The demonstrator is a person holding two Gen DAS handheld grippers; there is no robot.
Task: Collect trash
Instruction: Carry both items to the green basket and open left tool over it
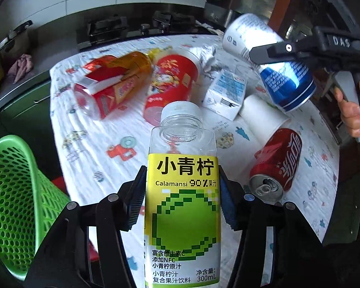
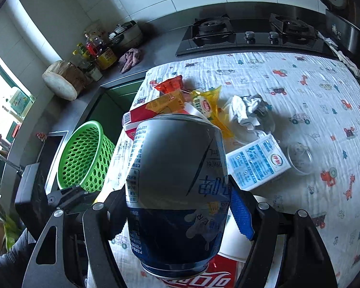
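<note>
The empty calamansi juice bottle [image 1: 182,192] sits pinched between the pads of the left hand-held gripper [image 1: 182,192], lifted over the desk [image 1: 103,129], while the right hand-held gripper [image 2: 180,206] clamps a blue-and-white can [image 2: 177,192] above the litter. To finish well, I'd carry each piece squarely over the green basket [image 1: 9,192] beside the desk edge before letting go, one hand at a time. Nothing shows inside the basket, though its bottom is hidden
</note>
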